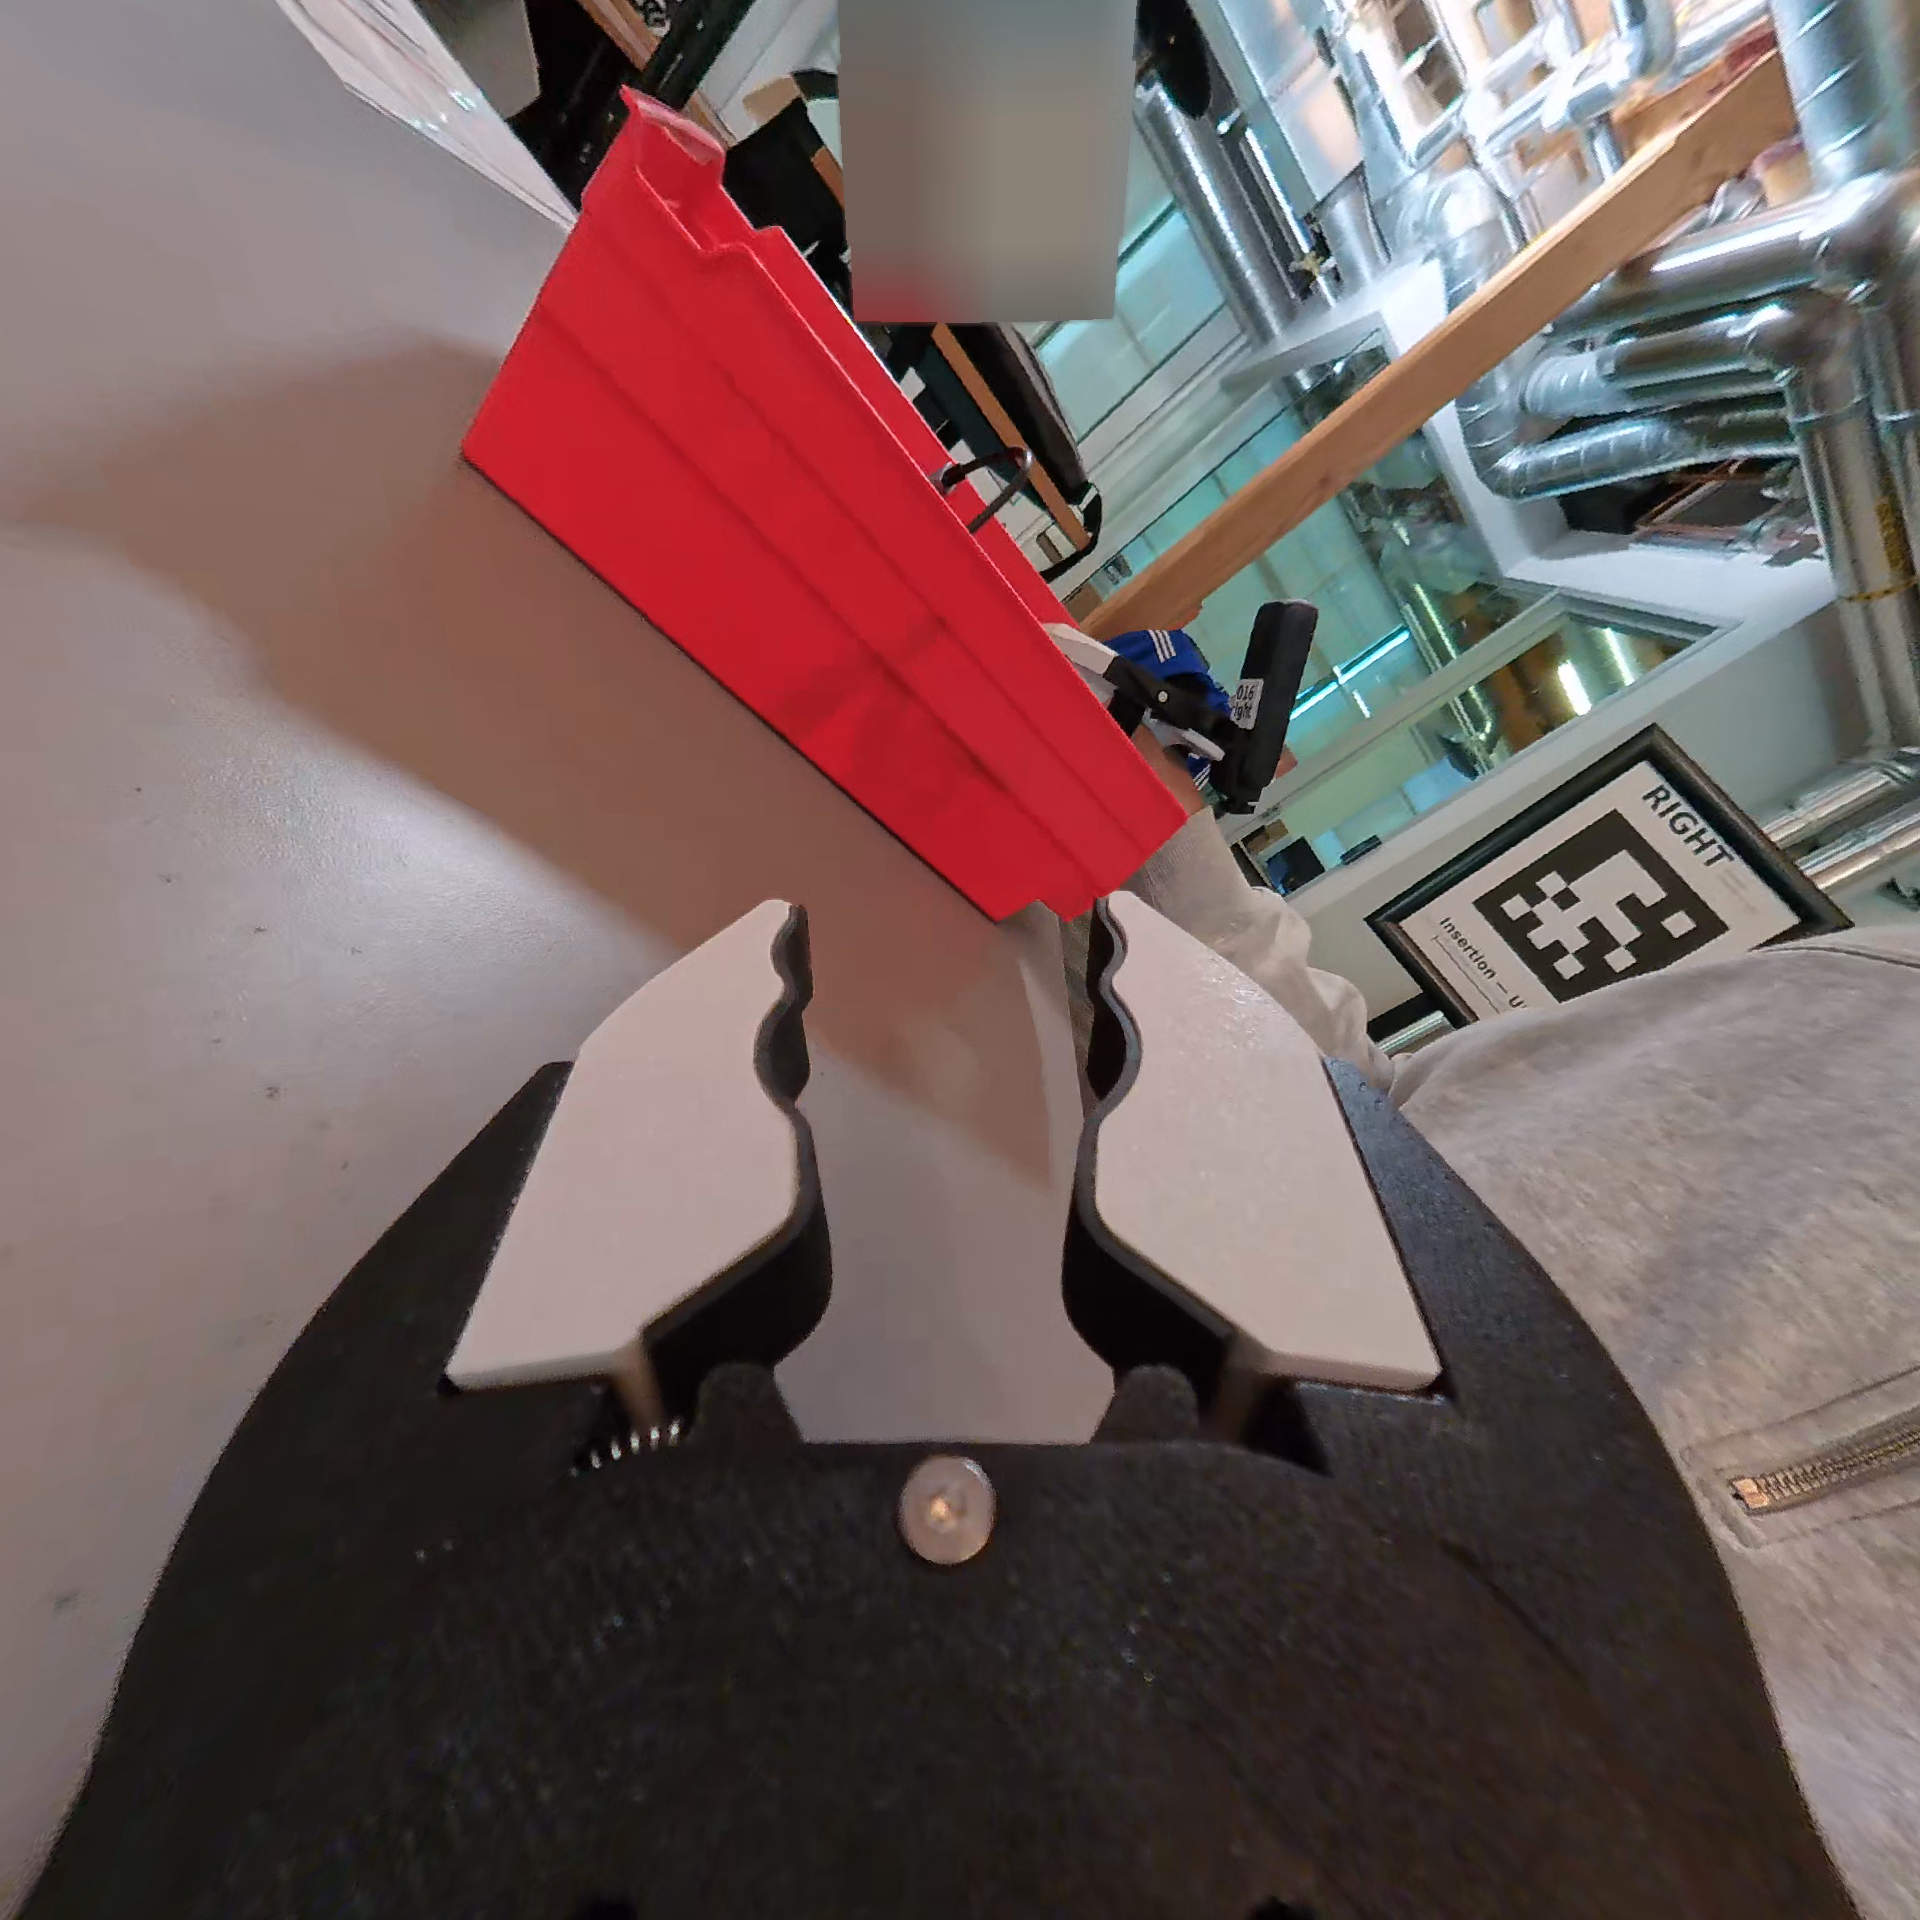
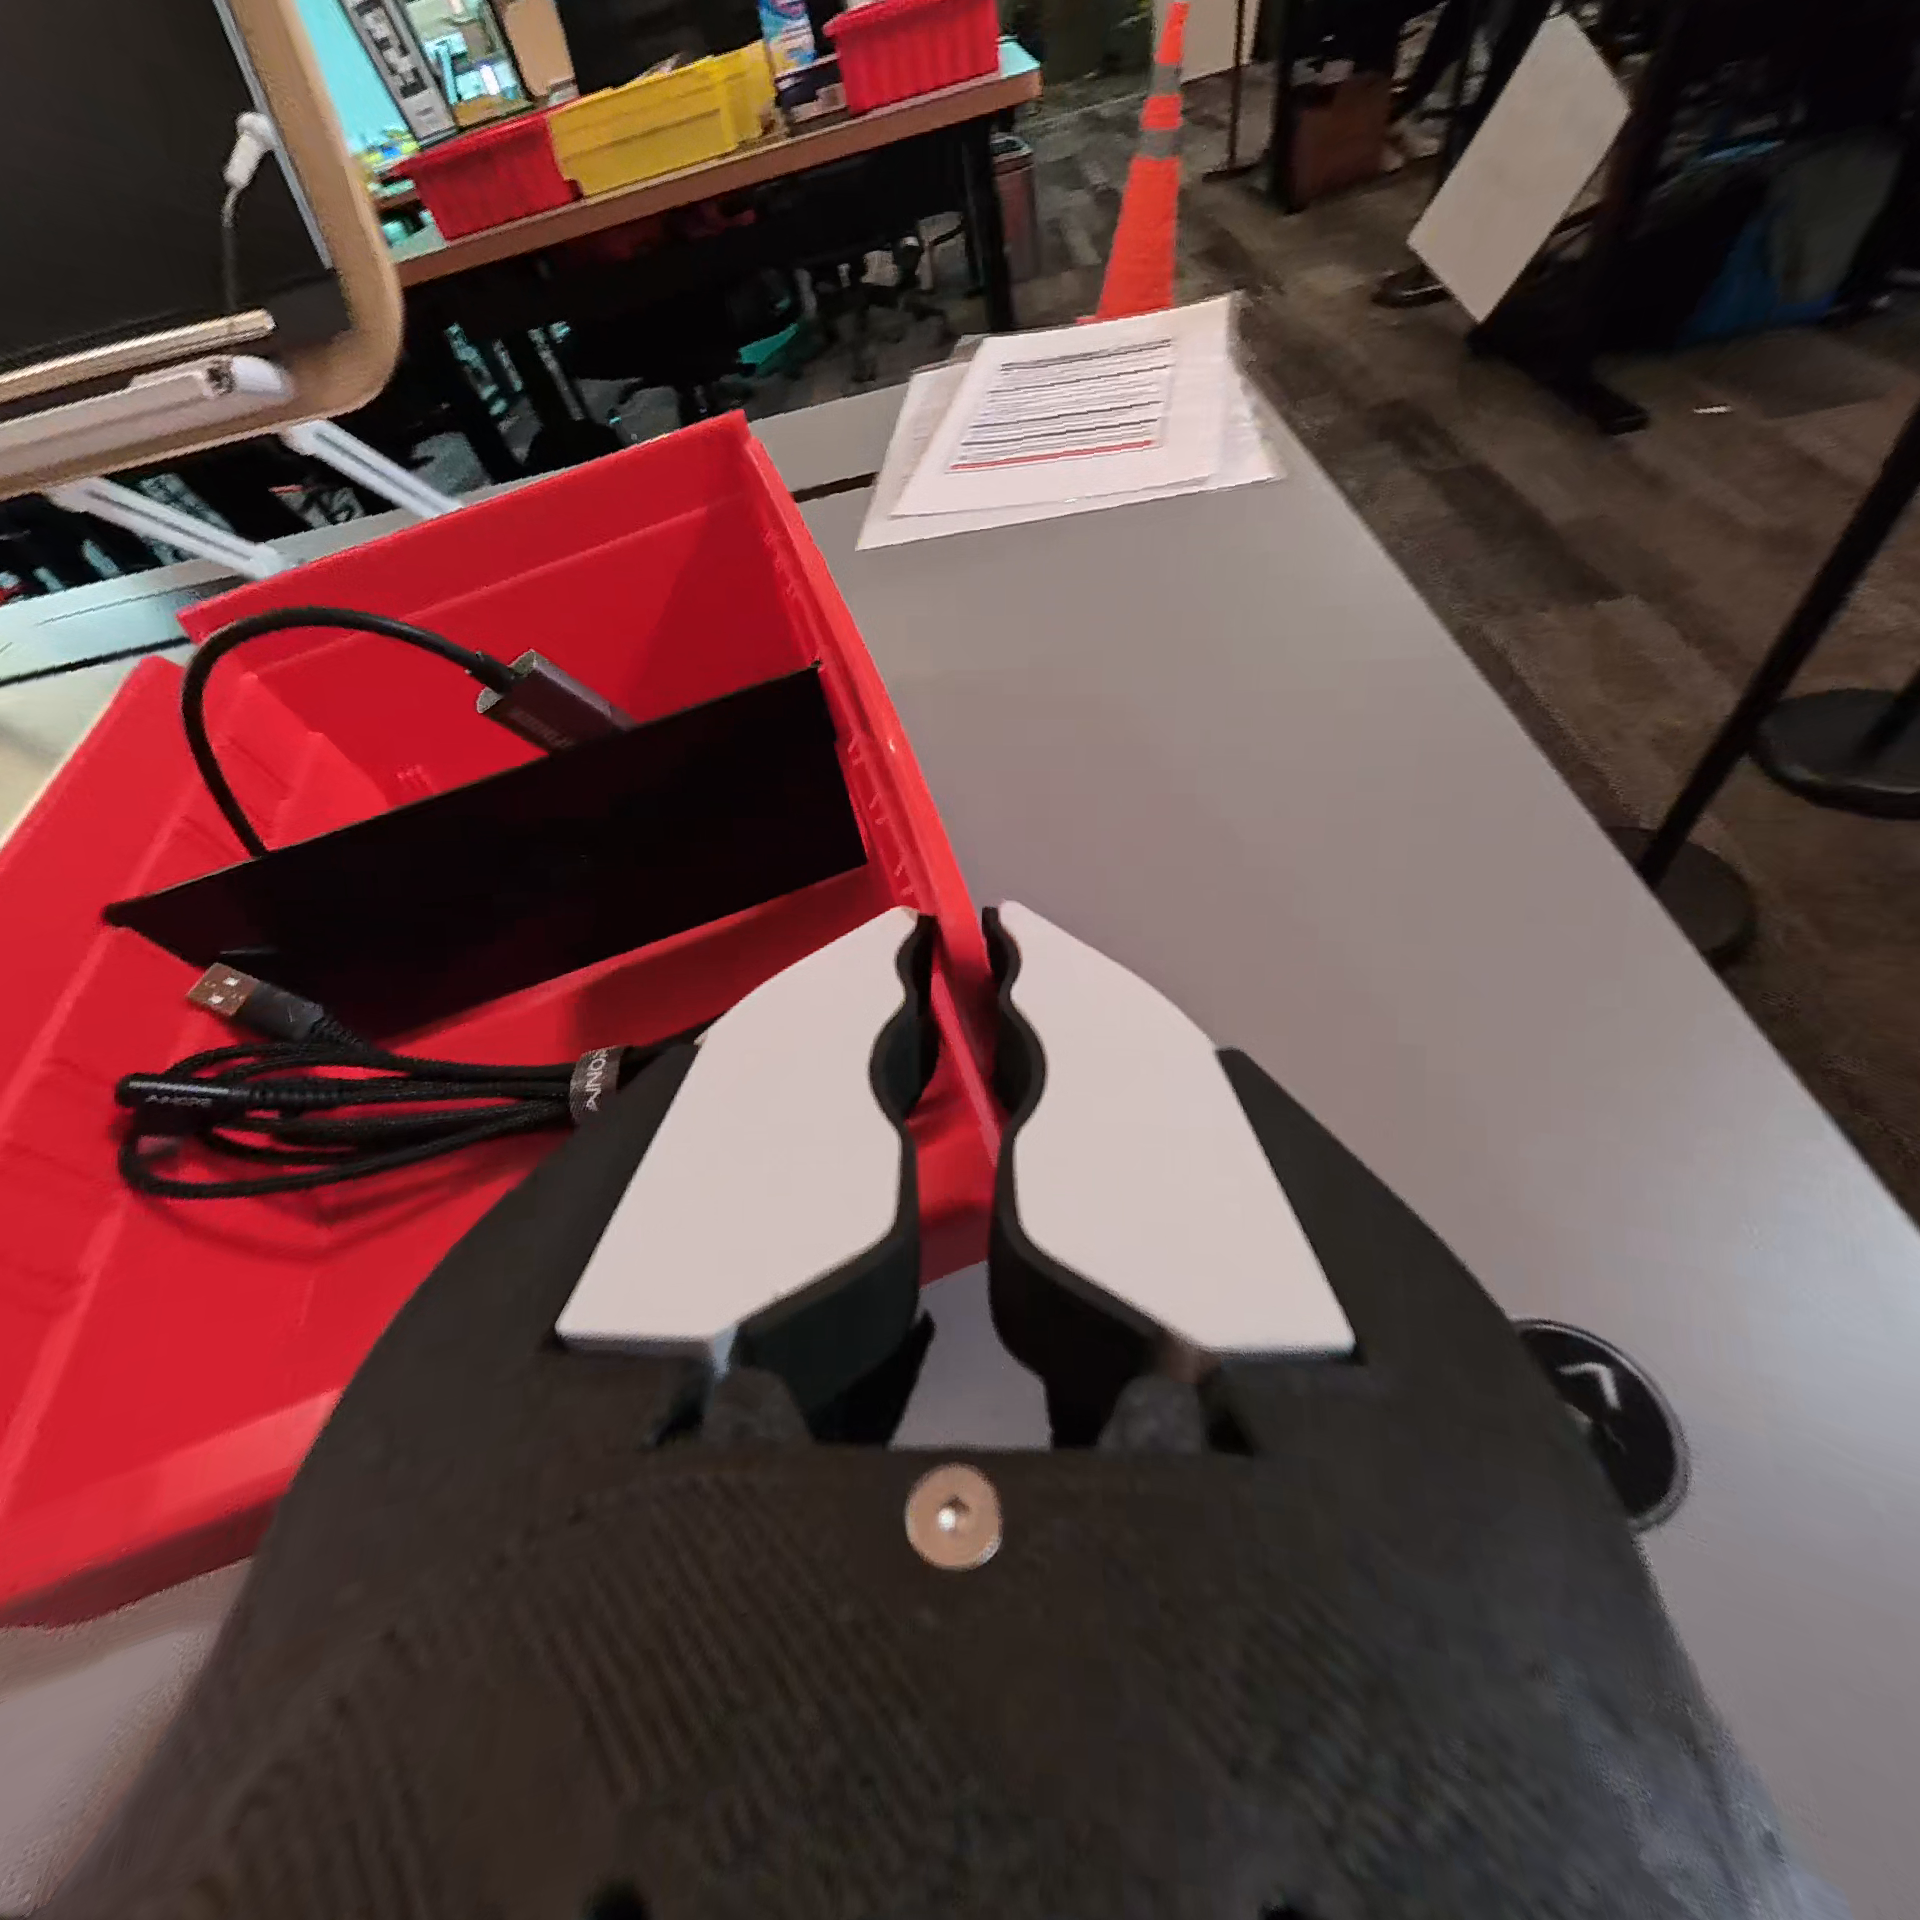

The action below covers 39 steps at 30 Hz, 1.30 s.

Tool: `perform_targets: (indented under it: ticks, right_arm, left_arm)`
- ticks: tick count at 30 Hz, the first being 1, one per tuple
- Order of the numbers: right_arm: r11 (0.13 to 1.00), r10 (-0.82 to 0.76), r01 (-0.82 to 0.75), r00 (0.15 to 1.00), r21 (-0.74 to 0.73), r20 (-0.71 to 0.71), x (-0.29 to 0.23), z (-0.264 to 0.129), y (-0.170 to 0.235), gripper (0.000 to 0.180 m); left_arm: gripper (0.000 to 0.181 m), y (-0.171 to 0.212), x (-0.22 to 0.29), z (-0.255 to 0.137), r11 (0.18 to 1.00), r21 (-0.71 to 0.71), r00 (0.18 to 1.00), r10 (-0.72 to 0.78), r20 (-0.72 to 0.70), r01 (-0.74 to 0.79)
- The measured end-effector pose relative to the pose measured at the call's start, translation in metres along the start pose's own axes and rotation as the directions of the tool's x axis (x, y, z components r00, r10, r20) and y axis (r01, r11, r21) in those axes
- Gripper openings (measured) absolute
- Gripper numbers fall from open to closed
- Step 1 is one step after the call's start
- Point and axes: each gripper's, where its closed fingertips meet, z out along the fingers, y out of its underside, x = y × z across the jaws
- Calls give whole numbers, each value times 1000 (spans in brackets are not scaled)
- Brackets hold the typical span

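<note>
A red plastic bin (image 2: 727,582) stands on the grey table (image 2: 1299,831). Inside it are a black divider panel (image 2: 499,883), a coiled black braided USB cable (image 2: 343,1101) and a second black cable with a grey plug (image 2: 540,696). My right gripper (image 2: 956,920) is shut on the bin's right wall, one finger inside and one outside. In the left wrist view the bin's outer side (image 1: 790,561) shows. My left gripper (image 1: 948,914) is open and empty, with its tips just short of the bin's near corner. The right gripper (image 1: 1262,717) shows beyond the bin.
A printed sheet in a clear sleeve (image 2: 1081,426) lies at the table's far end. A black round insert (image 2: 1600,1423) sits in the table near my right gripper. A framed marker sign (image 1: 1590,914) and a person's grey sleeve (image 1: 1662,1195) are right of my left gripper. An orange cone (image 2: 1148,187) stands on the floor.
</note>
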Motion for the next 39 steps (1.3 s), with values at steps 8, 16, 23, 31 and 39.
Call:
perform_targets:
  ticks: [8,16,23,31,39]
  right_arm:
    - [998,54,-52,997,33,-49,23,-3,-1,10]
    - [904,-17,11,1000,427,10,-38,-59,-76,36]
    - [929,-125,-168,695,329,708,-257,-97,-47,32]
    - [983,169,-138,407,-123,898,-318,-79,36,36]
    - [986,161,-120,459,-119,874,-318,-68,39,36]
  left_arm:
    - [52,-1,1,0,1000,6,1000,-10,-14,11]
    - [45,-5,3,-4,982,-46,975,186,120,-182]
    - [34,-117,86,-94,851,49,779,454,433,-523]
    - [78,-177,-33,-355,843,-454,48,486,873,-288]
    - [15,-116,-146,-412,559,-802,-129,829,544,211]
